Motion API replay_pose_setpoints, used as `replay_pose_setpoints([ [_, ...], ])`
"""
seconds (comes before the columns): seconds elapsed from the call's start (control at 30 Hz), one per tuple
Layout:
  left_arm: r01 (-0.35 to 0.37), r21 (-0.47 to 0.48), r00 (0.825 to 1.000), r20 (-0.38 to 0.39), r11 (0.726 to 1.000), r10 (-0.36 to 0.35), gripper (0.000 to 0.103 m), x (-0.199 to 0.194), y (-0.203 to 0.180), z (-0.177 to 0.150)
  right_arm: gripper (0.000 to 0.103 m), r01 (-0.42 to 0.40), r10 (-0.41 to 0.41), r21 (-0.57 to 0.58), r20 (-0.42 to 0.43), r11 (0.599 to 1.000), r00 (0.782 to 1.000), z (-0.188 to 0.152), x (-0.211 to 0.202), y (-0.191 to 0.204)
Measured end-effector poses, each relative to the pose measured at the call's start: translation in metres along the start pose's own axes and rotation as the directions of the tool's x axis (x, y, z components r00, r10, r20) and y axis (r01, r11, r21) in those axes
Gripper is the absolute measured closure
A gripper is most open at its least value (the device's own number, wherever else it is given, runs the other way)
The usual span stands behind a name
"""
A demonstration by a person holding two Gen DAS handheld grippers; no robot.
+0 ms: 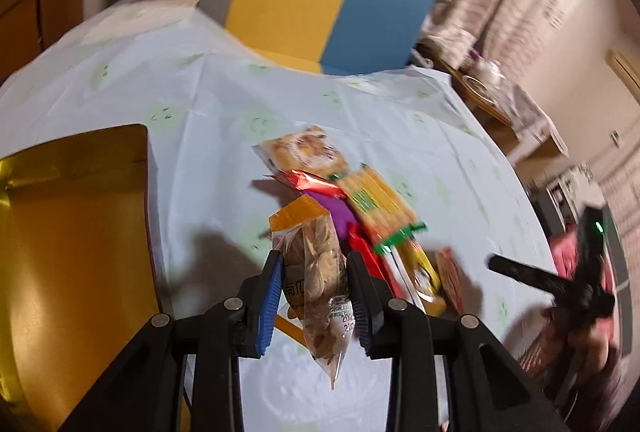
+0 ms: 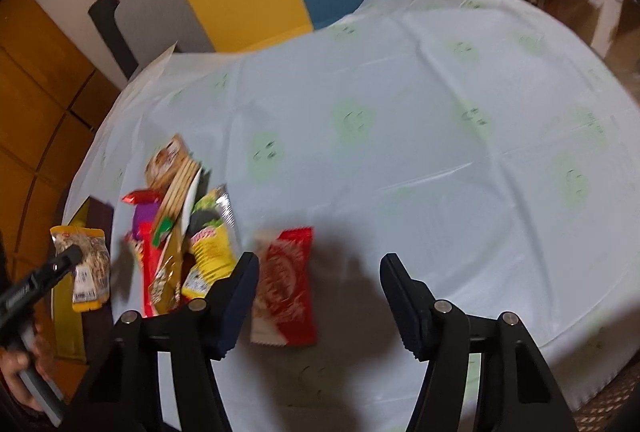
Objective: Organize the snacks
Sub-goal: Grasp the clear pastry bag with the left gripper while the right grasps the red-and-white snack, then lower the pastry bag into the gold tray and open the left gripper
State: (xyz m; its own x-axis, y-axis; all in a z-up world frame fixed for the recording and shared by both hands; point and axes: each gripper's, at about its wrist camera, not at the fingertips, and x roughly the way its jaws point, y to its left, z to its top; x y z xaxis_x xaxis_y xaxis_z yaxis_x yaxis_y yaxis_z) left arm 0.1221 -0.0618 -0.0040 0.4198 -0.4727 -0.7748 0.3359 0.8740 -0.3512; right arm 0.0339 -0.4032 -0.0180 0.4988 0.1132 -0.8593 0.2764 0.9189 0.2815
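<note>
Clenched in the left claw [image 1: 314, 286], a clear packet of seeds [image 1: 320, 272] hangs above the bench [image 1: 224, 152], beside a gold box [image 1: 72, 232]. Right claw [image 2: 320, 296] stands released over a red-and-white wafer packet [image 2: 286, 288], apparently not touching it, near the blurred snack pile [image 2: 180, 228].

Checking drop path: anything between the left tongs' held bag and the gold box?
Left wrist view: only bare tablecloth between the seed bag in the left tongs and the gold box.
</note>
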Motion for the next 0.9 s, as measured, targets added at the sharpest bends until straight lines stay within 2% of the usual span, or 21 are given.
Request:
replay_pose_setpoints([
  [0.1,0.04,-0.001,0.999,0.014,0.999,-0.04,0.071,-0.013,-0.001,-0.004,0.038,0.02,-0.023,-0.047,-0.049,0.999,0.999,-0.005,0.014,0.015],
  [0.2,0.049,-0.009,0.998,0.05,0.999,-0.049,0.071,-0.035,0.004,-0.004,0.038,0.046,-0.055,-0.102,-0.083,0.994,0.995,-0.01,0.03,0.029],
  [0.37,0.017,-0.053,0.992,0.13,0.998,-0.01,0.071,-0.072,0.034,0.001,0.041,0.078,-0.098,-0.143,-0.138,0.987,0.986,-0.016,0.056,0.036],
  [0.4,0.007,-0.073,0.99,0.141,0.997,0.003,0.071,-0.078,0.043,0.003,0.043,0.09,-0.113,-0.157,-0.144,0.983,0.983,-0.016,0.06,0.037],
  [0.47,-0.025,-0.113,0.985,0.165,0.993,0.044,0.071,-0.089,0.063,0.007,0.061,0.108,-0.139,-0.189,-0.157,0.976,0.978,-0.017,0.065,0.042],
  [0.53,-0.06,-0.155,0.98,0.178,0.986,0.087,0.071,-0.096,0.084,0.01,0.067,0.153,-0.19,-0.236,-0.144,0.96,0.971,-0.021,0.069,0.047],
  [0.7,-0.155,-0.224,0.969,0.158,0.962,0.192,0.071,-0.09,0.125,0.02,0.067,0.178,-0.22,-0.277,-0.13,0.944,0.967,-0.026,0.076,0.056],
  [0.9,-0.183,-0.252,0.974,0.083,0.95,0.21,0.071,-0.047,0.147,0.036,0.066,0.197,-0.242,-0.315,-0.11,0.929,0.964,-0.032,0.082,0.064],
])
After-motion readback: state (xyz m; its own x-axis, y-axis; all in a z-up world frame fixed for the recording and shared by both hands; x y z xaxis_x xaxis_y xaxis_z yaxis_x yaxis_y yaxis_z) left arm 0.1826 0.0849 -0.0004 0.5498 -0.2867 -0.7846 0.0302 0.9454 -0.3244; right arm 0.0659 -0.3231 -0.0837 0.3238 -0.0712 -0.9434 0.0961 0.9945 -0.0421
